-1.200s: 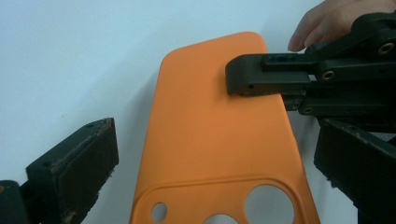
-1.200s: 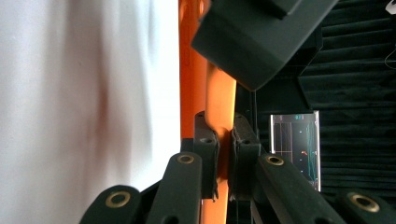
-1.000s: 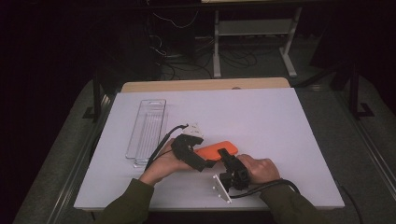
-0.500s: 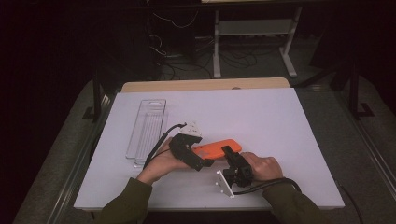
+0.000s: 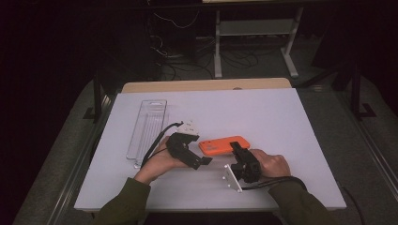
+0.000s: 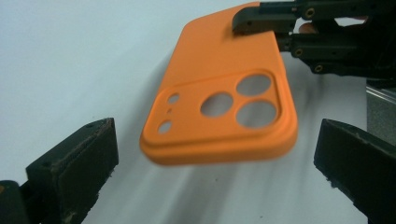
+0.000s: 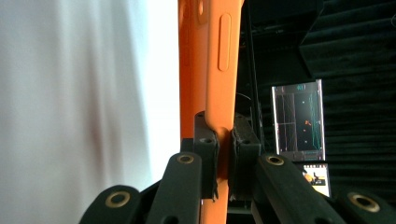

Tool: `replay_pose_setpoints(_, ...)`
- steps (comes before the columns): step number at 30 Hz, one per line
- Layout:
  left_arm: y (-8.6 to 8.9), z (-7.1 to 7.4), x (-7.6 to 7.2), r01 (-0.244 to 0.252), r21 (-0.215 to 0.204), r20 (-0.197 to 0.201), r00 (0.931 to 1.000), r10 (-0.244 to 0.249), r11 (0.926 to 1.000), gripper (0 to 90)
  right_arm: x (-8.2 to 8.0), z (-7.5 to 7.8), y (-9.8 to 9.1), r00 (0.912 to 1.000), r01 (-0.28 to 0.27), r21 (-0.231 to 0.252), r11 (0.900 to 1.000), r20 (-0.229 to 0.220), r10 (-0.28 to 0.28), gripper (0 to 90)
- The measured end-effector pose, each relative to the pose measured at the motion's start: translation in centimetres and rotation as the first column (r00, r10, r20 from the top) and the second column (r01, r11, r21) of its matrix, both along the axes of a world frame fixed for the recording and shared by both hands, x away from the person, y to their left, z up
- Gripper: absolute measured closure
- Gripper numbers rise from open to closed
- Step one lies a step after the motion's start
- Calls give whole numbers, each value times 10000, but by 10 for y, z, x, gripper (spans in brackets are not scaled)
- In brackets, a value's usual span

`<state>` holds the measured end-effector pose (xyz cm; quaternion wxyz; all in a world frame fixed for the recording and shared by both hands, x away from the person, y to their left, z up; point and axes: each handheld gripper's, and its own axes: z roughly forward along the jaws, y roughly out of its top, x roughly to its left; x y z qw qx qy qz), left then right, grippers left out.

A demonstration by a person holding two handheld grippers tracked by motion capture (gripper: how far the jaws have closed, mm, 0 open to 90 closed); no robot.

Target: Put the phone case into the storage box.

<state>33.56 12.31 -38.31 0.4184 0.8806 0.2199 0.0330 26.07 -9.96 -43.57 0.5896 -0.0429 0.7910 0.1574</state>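
The right hand-held gripper (image 5: pixel 236 149) has its jaws clamped tight on one end of an orange phone case (image 5: pixel 223 145), with a black pad pressed against each face of the case's edge, as the right gripper view shows (image 7: pixel 219 154). The case (image 7: pixel 209 70) runs straight out from those jaws, seen edge-on, with a long side button on its rim.

In the left gripper view, the phone case (image 6: pixel 219 98) is lifted clear of the white desk (image 6: pixel 70 56) and casts a soft shadow under it. Its back faces the camera, with the camera cut-outs at the near end. The right hand-held gripper (image 6: pixel 261 21) holds the far end of it.

The left hand-held gripper (image 6: pixel 215 163) stands wide open. Its two black pads sit either side of the near end of the case, neither one touching it; the case hangs just beyond and between them.

From the high view, both hands meet near the front edge of the desk (image 5: pixel 281 117), about midway along it, the left hand-held gripper (image 5: pixel 205 161) just beside the case's left end. A clear plastic tray (image 5: pixel 148 126) lies towards the left edge, well apart from the case.
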Motion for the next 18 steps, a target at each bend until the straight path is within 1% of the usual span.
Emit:
replay_pose_setpoints(5, 1, 0, 1, -58, 27, 31, 10000, 58, 10000, 0, 1, 2, -3, 9999, 105, 90, 9999, -7, -105, 821)
replay_pose_setpoints(6, 2, 0, 1, -65, 44, 67, 10000, 64, 10000, 0, 2, 3, -4, 9999, 88, 102, 9999, 98, -89, 821)
replay_pose_setpoints(8, 3, -1, 1, -112, 62, 33, 9999, 112, 9999, 0, 2, 5, -5, 10000, 86, 32, 10000, 41, -86, 821)
replay_pose_setpoints(9, 4, -1, 1, -79, 96, 86, 9999, 78, 9999, 0, 2, 5, -6, 9999, 96, 75, 9999, 29, -96, 821)
replay_pose_setpoints(11, 4, -1, 1, -106, 152, 46, 9999, 106, 9998, 0, 3, 5, -7, 9999, 111, 184, 9998, 39, -112, 820)
replay_pose_setpoints(14, 4, -1, 2, -168, 143, 113, 9998, 166, 9998, 0, 4, 6, -8, 9999, 145, 247, 9996, 23, -146, 821)
replay_pose_setpoints(16, 5, -1, 2, -187, 185, 122, 9998, 185, 9997, 0, 4, 6, -9, 9997, 226, 309, 9993, -47, -224, 820)
replay_pose_setpoints(18, 6, -1, 3, -133, 234, 234, 9996, 128, 9996, 0, 5, 6, -9, 9995, 298, 455, 9985, -152, -292, 820)
